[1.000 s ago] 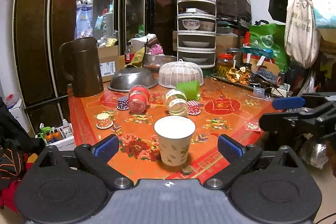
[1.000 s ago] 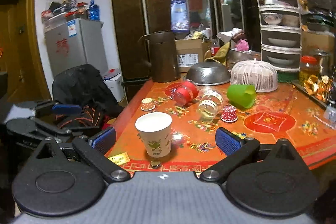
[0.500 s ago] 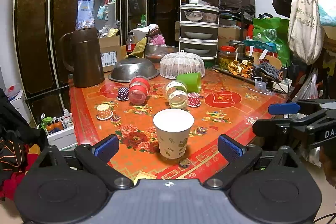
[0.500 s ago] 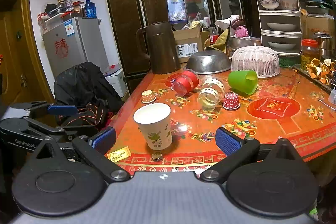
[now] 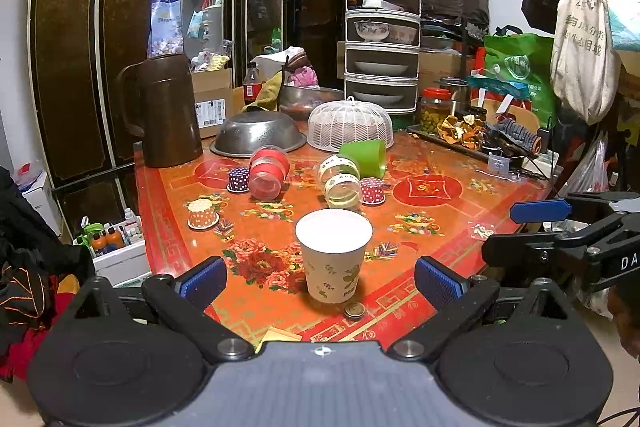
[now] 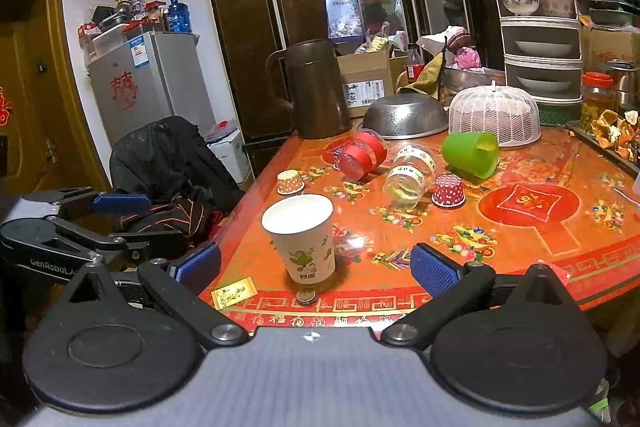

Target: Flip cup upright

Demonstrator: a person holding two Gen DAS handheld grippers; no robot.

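Paper cup (image 5: 333, 254) is stood upright near the table (image 5: 432, 227) front edge, a coin (image 5: 354, 309) just beside its base | left gripper (image 5: 320, 277) held spread wide, nothing pinched | right gripper (image 6: 314, 265) spread too (cup untouched by either one)

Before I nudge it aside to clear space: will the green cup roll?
Probably. The green cup lies on its side on the table, so its round wall can roll. It tapers, so it would likely curve. It looks like light plastic; a slight push may do.
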